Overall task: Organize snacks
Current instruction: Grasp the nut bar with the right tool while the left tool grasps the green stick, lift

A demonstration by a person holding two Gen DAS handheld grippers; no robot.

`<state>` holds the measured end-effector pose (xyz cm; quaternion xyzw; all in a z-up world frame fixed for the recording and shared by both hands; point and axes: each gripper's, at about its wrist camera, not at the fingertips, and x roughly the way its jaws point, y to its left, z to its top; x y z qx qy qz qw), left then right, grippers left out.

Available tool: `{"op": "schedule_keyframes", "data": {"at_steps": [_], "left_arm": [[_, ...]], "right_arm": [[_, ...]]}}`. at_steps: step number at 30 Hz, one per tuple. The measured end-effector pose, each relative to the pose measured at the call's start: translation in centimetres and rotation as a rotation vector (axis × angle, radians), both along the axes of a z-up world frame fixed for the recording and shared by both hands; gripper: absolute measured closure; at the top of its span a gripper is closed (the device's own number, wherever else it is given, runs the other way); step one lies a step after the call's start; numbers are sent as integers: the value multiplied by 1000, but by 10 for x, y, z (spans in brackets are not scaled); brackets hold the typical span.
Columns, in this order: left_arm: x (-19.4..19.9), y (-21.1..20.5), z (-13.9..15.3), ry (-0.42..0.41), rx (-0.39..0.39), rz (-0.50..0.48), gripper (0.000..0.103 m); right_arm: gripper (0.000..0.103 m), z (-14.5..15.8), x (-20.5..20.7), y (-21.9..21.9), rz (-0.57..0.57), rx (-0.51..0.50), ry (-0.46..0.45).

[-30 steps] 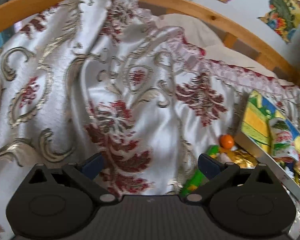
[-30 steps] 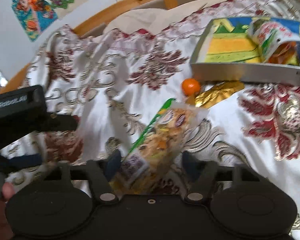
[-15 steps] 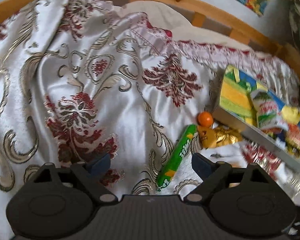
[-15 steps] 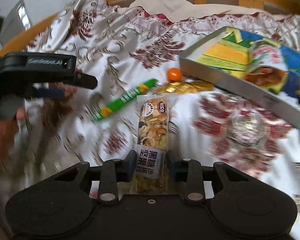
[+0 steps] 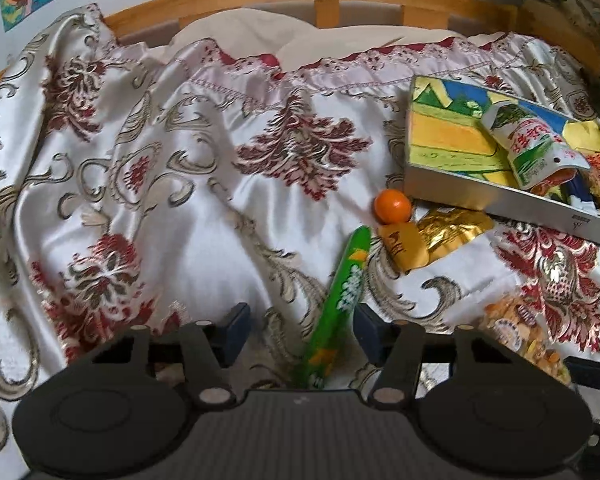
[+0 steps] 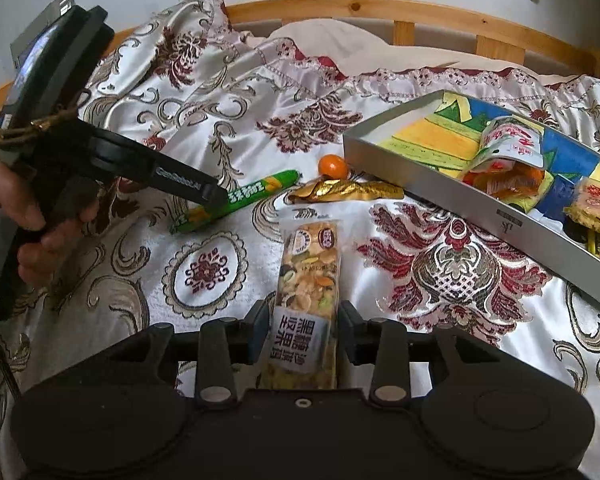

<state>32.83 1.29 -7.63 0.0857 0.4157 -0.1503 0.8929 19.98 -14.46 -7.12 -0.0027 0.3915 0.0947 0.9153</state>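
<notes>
green candy stick (image 5: 346,288); orange ball (image 5: 393,207); gold wrapper (image 5: 452,229); white-and-red floral bedspread (image 5: 204,216).

My grippers: black plastic, round discs, silver screws, dark-blue pads (image 5: 236,330); left gripper (image 6: 204,194) has white lettering, brown cord wrapped.

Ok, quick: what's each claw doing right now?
Left claw: open, closing around the green candy stick, not yet gripping.
Right claw: shut on the nut bar.

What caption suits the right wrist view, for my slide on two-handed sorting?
Right gripper holds a nut bar while the left gripper closes around a green candy stick.
</notes>
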Motion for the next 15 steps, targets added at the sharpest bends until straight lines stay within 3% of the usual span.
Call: {"op": "schedule_keyframes", "data": {"at_steps": [6, 11, 15], "left_arm": [[0, -12, -5, -12, 1, -51, 46], [4, -16, -14, 19, 6, -71, 67], [6, -16, -13, 29, 3, -72, 69]], "right_arm": [[62, -3, 3, 0, -3, 9, -6], [60, -8, 4, 1, -1, 11, 7], [60, -10, 3, 1, -3, 14, 14]]}}
